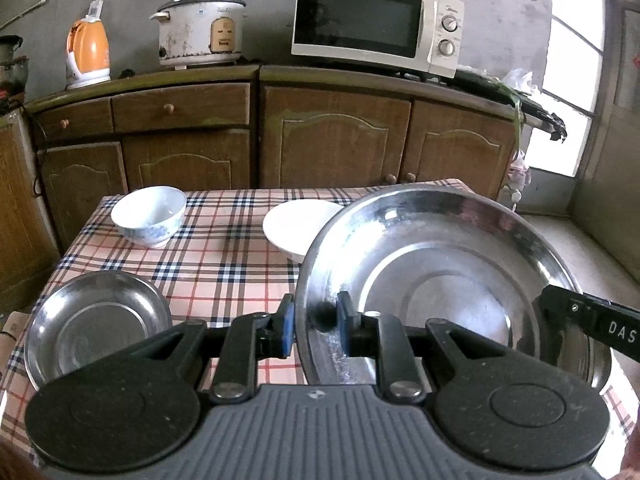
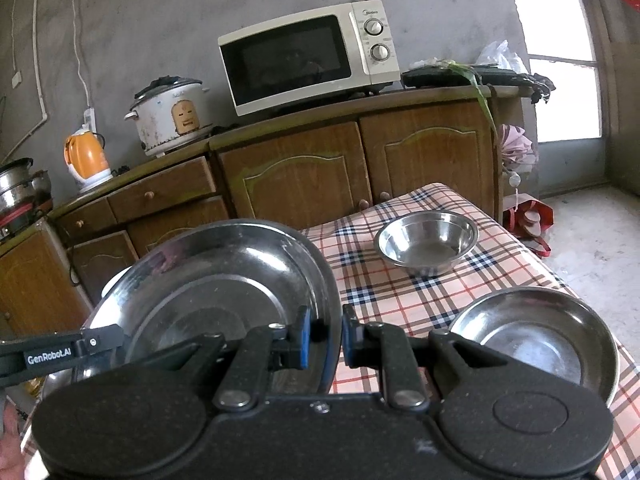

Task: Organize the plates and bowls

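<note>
On the checked table (image 1: 224, 264), I hold the big steel plate (image 1: 440, 264) between my claws: left claw (image 1: 316, 320) clamped on its left rim, right claw (image 2: 325, 336) on its right rim.

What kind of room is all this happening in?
Most likely a home kitchen: a microwave and a rice cooker stand on wooden cabinets, and bowls sit on a table with a checked tablecloth.

"GenRobot.AI" is printed in white on the black tongs arm (image 2: 60, 354) at nine o'clock in the right wrist view; "DAS" is read on the other arm (image 1: 600, 326) at three o'clock.
</note>
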Motion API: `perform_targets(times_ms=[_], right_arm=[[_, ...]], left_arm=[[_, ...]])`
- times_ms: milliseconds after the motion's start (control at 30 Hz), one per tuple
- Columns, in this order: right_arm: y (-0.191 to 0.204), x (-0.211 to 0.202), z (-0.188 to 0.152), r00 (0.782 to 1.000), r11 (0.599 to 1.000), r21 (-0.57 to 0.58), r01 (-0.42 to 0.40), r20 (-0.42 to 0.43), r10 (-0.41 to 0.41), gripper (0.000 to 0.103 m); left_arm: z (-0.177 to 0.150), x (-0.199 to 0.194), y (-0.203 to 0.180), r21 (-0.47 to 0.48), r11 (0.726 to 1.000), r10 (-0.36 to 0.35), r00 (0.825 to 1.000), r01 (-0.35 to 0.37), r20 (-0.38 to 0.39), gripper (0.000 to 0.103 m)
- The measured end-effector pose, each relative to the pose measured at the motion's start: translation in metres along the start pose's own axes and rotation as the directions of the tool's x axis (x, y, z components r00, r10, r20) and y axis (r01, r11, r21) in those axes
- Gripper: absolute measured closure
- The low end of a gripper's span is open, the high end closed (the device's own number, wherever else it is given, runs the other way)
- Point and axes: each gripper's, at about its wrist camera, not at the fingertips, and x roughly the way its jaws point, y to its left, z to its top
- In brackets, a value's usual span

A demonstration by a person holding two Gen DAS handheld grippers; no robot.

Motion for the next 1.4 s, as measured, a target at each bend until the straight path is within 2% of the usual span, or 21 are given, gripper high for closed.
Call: perform_targets(times_ms=[1400], right_arm=[[0.002,-0.006,-0.029,0.998,1.000,-0.019,0.002,-0.060,-0.003,0.081]], left_arm=[[-0.030,-0.007,0.007,-0.025,1.000,0.009,0.998,-0.010,-0.065,0.081]])
